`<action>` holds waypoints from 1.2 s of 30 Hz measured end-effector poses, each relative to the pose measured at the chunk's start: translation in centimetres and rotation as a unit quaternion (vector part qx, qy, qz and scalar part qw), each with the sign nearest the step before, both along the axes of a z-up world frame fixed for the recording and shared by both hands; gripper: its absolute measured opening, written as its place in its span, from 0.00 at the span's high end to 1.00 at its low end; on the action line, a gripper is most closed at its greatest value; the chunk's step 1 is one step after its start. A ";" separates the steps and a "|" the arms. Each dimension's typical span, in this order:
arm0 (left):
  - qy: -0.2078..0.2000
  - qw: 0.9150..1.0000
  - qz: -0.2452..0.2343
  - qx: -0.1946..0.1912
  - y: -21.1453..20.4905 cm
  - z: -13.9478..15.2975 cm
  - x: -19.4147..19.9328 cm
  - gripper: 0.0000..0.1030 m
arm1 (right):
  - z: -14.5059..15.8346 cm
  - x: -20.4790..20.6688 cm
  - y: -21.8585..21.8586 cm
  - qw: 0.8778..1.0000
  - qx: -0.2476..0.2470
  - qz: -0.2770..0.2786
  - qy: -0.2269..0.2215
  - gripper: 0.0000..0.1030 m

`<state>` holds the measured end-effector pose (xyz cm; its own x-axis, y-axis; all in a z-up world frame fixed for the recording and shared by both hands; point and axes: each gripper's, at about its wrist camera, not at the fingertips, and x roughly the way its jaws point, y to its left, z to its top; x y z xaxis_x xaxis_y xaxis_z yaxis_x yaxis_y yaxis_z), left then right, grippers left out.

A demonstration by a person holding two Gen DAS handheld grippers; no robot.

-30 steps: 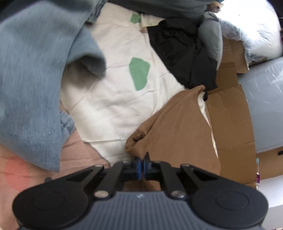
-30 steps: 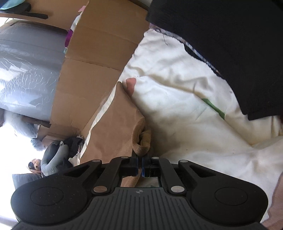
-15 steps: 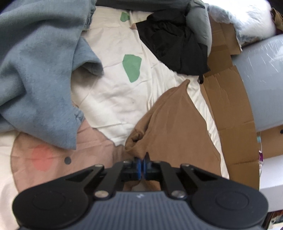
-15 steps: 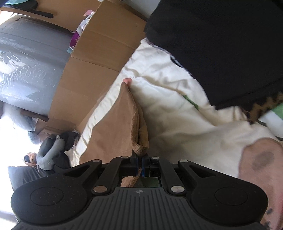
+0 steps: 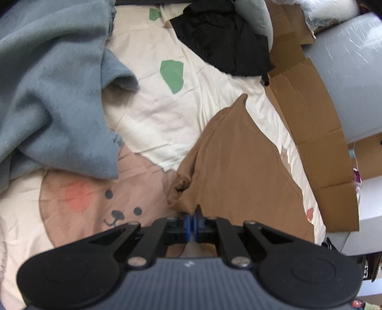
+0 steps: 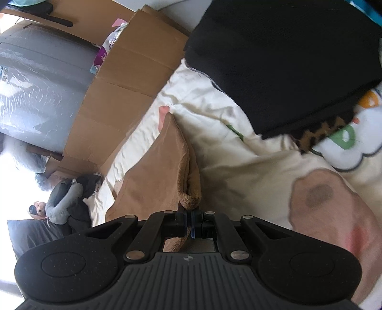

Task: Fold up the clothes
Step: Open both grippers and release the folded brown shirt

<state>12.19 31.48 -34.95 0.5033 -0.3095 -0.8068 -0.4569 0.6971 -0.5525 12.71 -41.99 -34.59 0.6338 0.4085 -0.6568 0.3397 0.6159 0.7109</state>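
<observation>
**poster1:** Across the bed, a cream sheet (image 5: 167,124) printed with green patches and a pink bear face is spread out, and most of the clothes are piled on it. A big blue-grey fleece garment (image 5: 52,90) is heaped over the left side in the left wrist view. A black garment (image 5: 224,43) is bunched at the far end, with a grey neck pillow (image 5: 257,21) tucked against it. Flattened cardboard (image 5: 317,143) is propped along the right edge of the bed, and a grey plastic-wrapped roll (image 5: 353,78) is seen behind it.

**poster2:** ok, and the brown garment (image 5: 238,171), where is it sat?

**poster1:** It's stretched over the sheet just beside the cardboard, one far corner pulled to a point. Its near hem is pinched by both grippers. The left gripper (image 5: 191,220) is clamped fully closed on a rolled bit of hem, blue pads pressed together. In the other view the right gripper (image 6: 189,224) is closed tight on a hem loop of the brown garment (image 6: 162,171) too. Another black garment (image 6: 286,62) is seen filling the upper right there, with a leopard-print edge (image 6: 320,133) poking out beneath it.
</observation>
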 end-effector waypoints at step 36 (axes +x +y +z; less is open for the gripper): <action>0.068 0.997 -0.010 0.022 0.0 -2.9 -2.1 0.89 | -2.7 -1.9 -0.1 0.985 -0.115 0.018 0.123 0.78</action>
<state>10.07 31.52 -37.85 0.3825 -0.2813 -0.8801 -0.5115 0.7287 -0.4553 10.79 -42.09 -37.28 0.4314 0.2493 -0.8670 0.4601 0.7659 0.4491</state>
